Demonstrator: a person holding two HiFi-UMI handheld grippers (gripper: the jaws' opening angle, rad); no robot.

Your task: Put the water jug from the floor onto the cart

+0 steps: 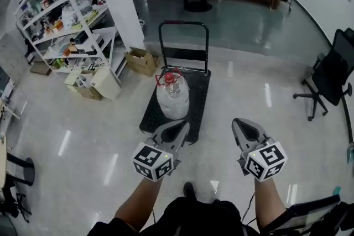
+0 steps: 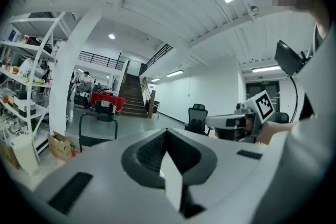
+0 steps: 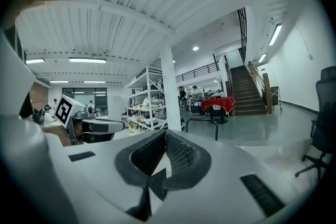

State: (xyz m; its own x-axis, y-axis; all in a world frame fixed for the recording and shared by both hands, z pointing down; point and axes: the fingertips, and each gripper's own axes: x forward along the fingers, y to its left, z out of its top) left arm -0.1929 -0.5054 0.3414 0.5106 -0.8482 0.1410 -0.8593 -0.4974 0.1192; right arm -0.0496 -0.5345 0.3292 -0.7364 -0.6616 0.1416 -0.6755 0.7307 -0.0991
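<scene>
Left claw [image 1: 178, 129] and right claw [image 1: 241, 127] are both pressed shut on nothing, held short of the cart [image 1: 197, 101]. Its deck already carries the water jug [image 1: 172, 99], upright. It is probably heavy and smooth-walled, though its fill is hard to judge. The red-capped neck [image 1: 170, 79] looks the surest hold.

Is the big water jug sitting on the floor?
No, the water jug stands on the flat deck of the black cart, just below its upright handle.
</scene>
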